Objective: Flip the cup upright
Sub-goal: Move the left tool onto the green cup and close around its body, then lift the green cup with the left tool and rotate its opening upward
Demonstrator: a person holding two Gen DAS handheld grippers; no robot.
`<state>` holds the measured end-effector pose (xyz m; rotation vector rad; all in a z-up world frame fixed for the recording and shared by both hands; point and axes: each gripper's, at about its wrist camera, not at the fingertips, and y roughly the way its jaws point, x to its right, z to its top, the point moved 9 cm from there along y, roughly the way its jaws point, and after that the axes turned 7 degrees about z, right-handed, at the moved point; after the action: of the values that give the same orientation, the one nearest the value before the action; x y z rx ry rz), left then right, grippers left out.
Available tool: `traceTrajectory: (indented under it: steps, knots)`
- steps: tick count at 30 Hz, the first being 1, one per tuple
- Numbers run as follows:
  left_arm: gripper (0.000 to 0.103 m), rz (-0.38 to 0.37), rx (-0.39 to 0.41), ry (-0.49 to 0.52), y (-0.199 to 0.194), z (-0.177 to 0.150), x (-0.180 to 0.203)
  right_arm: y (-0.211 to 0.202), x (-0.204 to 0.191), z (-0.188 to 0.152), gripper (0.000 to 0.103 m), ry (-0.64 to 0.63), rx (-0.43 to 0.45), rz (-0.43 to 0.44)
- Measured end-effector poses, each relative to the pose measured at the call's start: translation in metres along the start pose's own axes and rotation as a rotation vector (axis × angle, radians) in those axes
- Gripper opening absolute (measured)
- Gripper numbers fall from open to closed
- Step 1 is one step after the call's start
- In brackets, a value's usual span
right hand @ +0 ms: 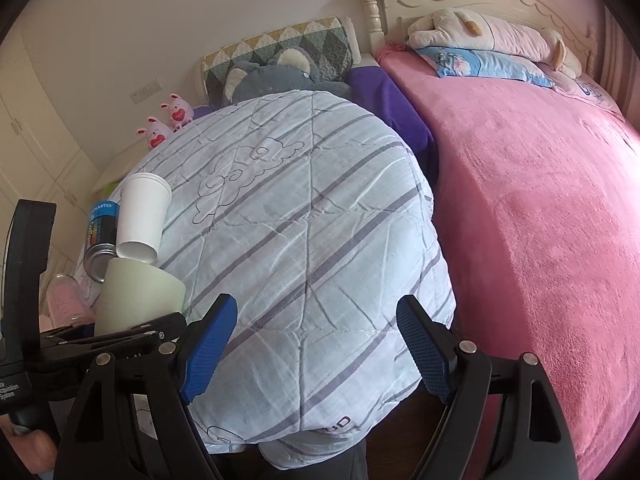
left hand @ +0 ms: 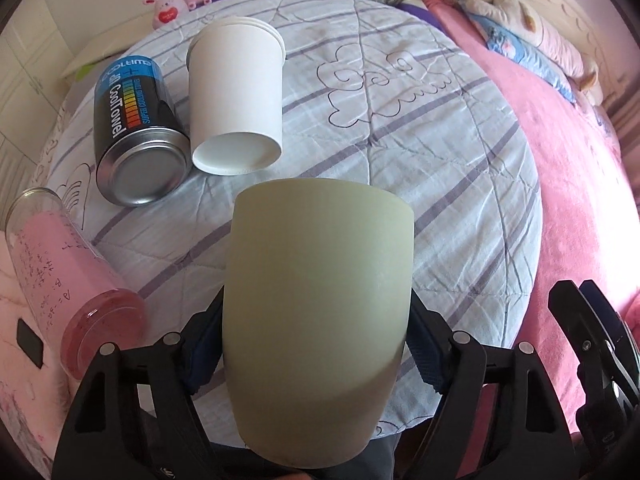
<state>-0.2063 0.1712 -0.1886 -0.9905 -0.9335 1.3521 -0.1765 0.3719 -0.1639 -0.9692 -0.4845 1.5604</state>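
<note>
Soft daylight, sharp focus, heavy fisheye edges.

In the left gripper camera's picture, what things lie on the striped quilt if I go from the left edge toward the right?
Glass jar with pink paper → CoolTowel can → white paper cup → pale green cup held in the left gripper → right gripper.

To your left, the white paper cup, the CoolTowel can and the pink-filled jar lie crowded together on the striped quilt. Rightward, bare quilt runs to the pink blanket, giving you open passage.
</note>
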Motion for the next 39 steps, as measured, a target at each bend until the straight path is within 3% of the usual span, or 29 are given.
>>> traceTrajectory:
  steps: [3, 5, 8, 12, 15, 17, 27, 31, 39]
  knots:
    - [0.080, -0.023, 0.038, 0.010, -0.006, 0.004, 0.001, -0.003, 0.000, 0.000, 0.083, 0.003, 0.005, -0.002]
    - [0.080, -0.021, 0.120, 0.025, -0.019, 0.010, 0.002, -0.004, -0.001, 0.000, 0.083, 0.001, 0.008, -0.003]
    - [0.080, 0.017, 0.305, 0.037, -0.045, 0.022, 0.000, -0.006, -0.005, 0.000, 0.083, -0.004, 0.013, -0.001]
    - [0.080, 0.050, 0.657, -0.015, -0.082, 0.029, -0.008, -0.012, -0.009, -0.005, 0.083, -0.014, 0.020, -0.005]
    - [0.080, 0.070, 0.863, -0.039, -0.094, 0.022, -0.013, -0.014, -0.008, -0.012, 0.083, -0.016, 0.017, -0.015]
    - [0.080, 0.084, 0.939, -0.044, -0.091, 0.018, -0.015, -0.016, -0.005, -0.019, 0.083, -0.015, 0.013, -0.027]
    - [0.080, 0.089, 0.937, -0.058, -0.054, -0.013, -0.025, -0.023, -0.006, -0.047, 0.083, -0.032, -0.013, -0.065]
    - [0.080, 0.097, 0.986, -0.049, -0.060, -0.025, -0.024, -0.026, -0.011, -0.049, 0.083, -0.039, -0.006, -0.065]
    - [0.084, 0.119, 0.982, -0.036, -0.054, -0.038, -0.029, -0.032, -0.021, -0.053, 0.083, -0.053, 0.004, -0.065]
